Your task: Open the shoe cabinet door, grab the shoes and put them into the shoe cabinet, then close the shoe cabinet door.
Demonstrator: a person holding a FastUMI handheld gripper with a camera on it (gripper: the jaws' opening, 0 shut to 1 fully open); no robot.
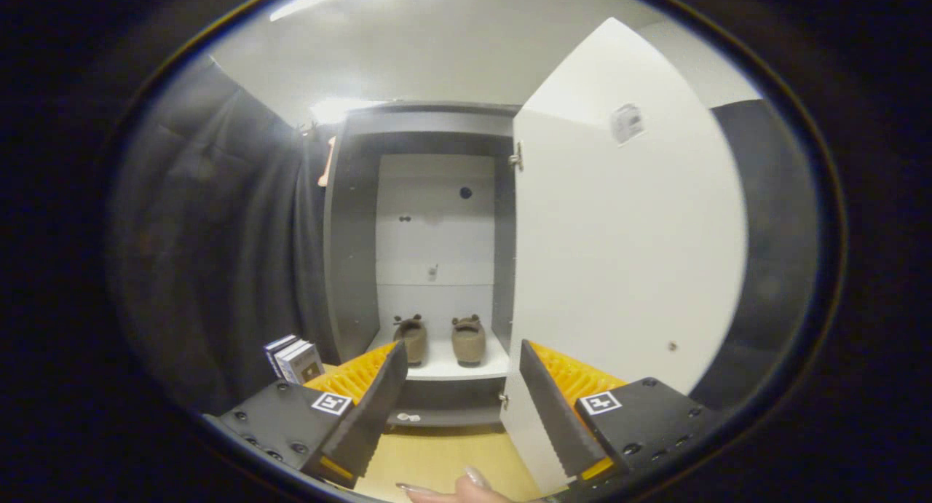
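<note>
The gripper [457,386] is spread wide with nothing between its fingers [378,408], and it points straight at the shoe cabinet [349,255], which stands on the wooden worktop [437,459] against the dark cloth wall. The cabinet door [626,270] is swung open on the right side, hinged at the cabinet's right edge, its white inner face turned toward the camera; the right finger sits in front of the door's lower corner, though whether it touches the panel cannot be told. Inside, a pair of brown shoes [440,341] rests side by side on the white bottom shelf [451,368], toes facing out, each with small ear-like bumps at the top. They lie beyond the fingers and appear in the gap between them. The back panel [435,226] of the cabinet is white with a few small holes. To the left of the cabinet, just beyond the left finger, a few books [293,357] stand upright near the cloth. At the very bottom, between the fingers, a person's fingertips [466,485] with long nails reach in over the worktop.
</note>
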